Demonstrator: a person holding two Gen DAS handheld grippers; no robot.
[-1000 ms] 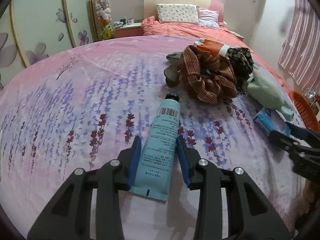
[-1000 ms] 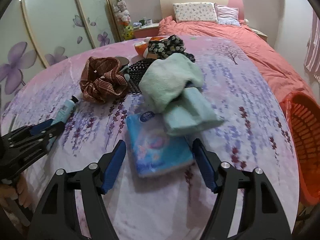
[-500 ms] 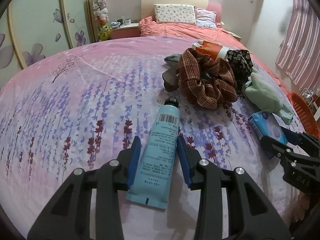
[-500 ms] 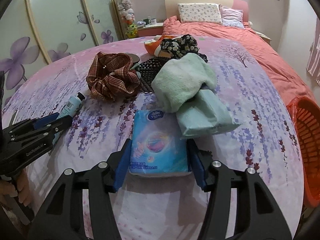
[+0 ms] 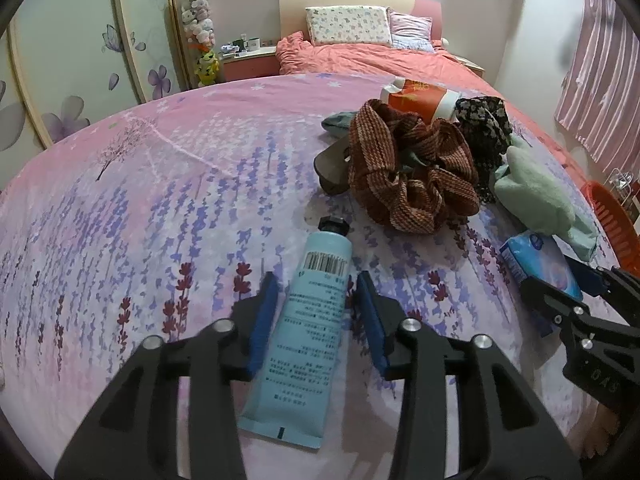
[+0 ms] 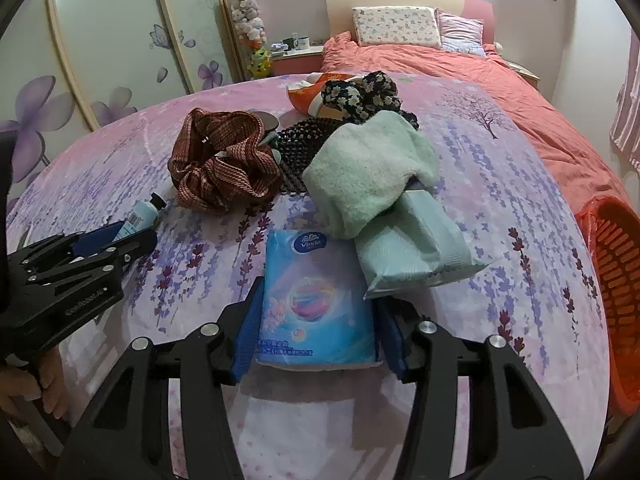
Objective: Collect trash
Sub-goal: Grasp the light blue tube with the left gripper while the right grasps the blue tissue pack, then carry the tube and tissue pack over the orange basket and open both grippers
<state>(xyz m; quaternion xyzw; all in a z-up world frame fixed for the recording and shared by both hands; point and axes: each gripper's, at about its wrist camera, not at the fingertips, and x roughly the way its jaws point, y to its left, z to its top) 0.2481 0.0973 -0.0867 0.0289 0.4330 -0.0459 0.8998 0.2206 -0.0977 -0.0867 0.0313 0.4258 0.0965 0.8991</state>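
Observation:
A pale blue tube [image 5: 316, 320] with a black cap lies on the lavender-print bedspread [image 5: 160, 220], cap pointing away. My left gripper [image 5: 316, 280] straddles its middle with jaws closing; thin gaps still show beside the blue pads. The right wrist view shows the same tube [image 6: 142, 212] and left gripper [image 6: 120, 240] at the left. A blue tissue pack [image 6: 312, 264] sits between the pads of my right gripper [image 6: 318, 300], whose closing jaws touch both its sides. The left wrist view has this pack [image 5: 536, 256] and right gripper [image 5: 560, 280] at the right edge.
Behind the pack lie a pale green wipes packet [image 6: 420, 248], a green towel [image 6: 368, 172], a brown striped cloth [image 6: 224, 164], a black floral cloth [image 6: 360, 96] and an orange bag [image 5: 420, 98]. An orange basket [image 6: 616, 280] stands off the right edge. A hand [image 6: 40, 384] holds the left gripper.
The right gripper came forward around the tissue pack and its jaws narrowed onto the pack's sides. The left gripper's jaws narrowed slightly around the tube, which stayed put.

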